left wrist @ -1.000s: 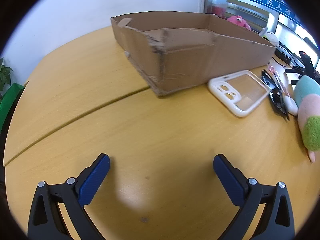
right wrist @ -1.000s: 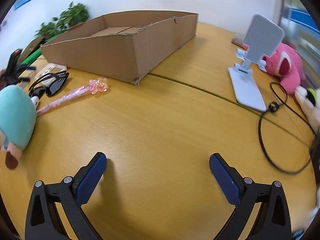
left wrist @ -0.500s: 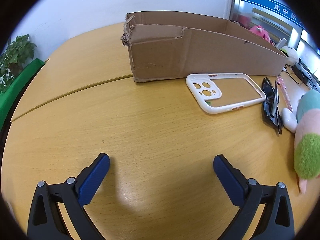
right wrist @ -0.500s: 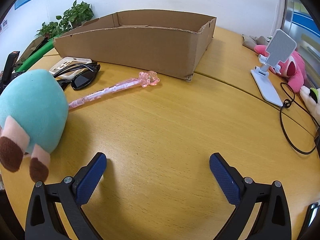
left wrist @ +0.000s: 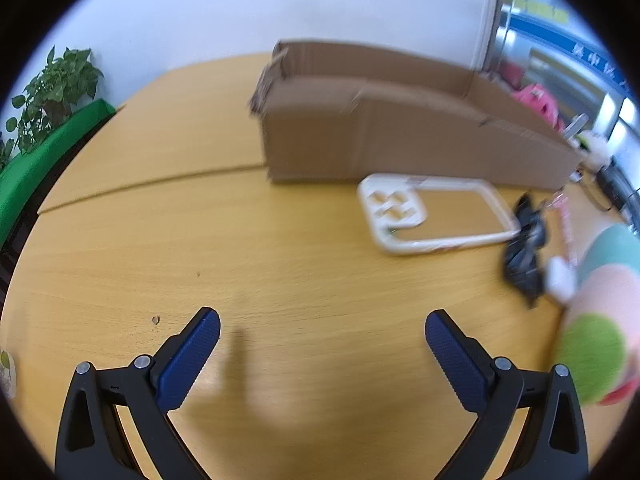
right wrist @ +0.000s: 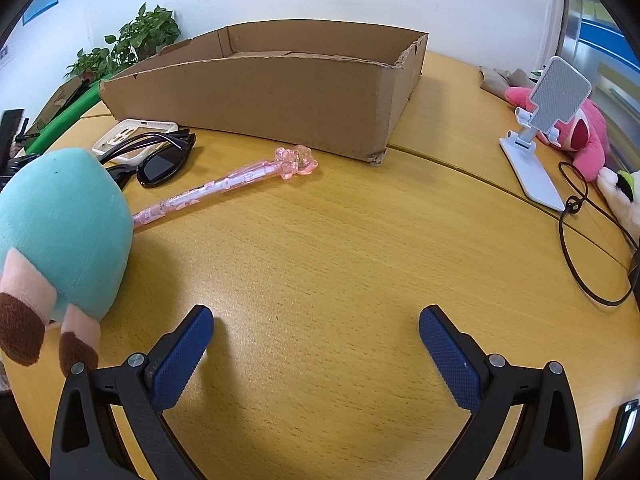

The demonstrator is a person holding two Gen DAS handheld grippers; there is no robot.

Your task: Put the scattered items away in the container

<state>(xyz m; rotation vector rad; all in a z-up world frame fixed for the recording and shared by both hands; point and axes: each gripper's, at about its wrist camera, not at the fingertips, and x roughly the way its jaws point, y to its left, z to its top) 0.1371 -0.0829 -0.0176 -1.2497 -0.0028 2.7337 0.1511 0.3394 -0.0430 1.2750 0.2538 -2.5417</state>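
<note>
Light wooden surface (right wrist: 340, 248), white wall behind. Shallow brown cardboard box (right wrist: 280, 84), open-topped, at the far side. Just before it: white plastic phone case (left wrist: 432, 212), black sunglasses (right wrist: 160, 156), pink translucent bear-topped pen (right wrist: 224, 184), teal plush toy (right wrist: 64, 236). Likely light; pen stiff, slippery, take mid-shaft; plush soft. Aside: white phone stand (right wrist: 536, 136), black cable (right wrist: 576, 240), pink plush (right wrist: 584, 132). Left hand-held gripper (left wrist: 322, 336) and right hand-held gripper (right wrist: 316, 332) spread wide, empty.

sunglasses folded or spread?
Folded. In the right wrist view the sunglasses lie on the table with both temple arms stacked across the top of the frame, beside the pink pen.
</note>
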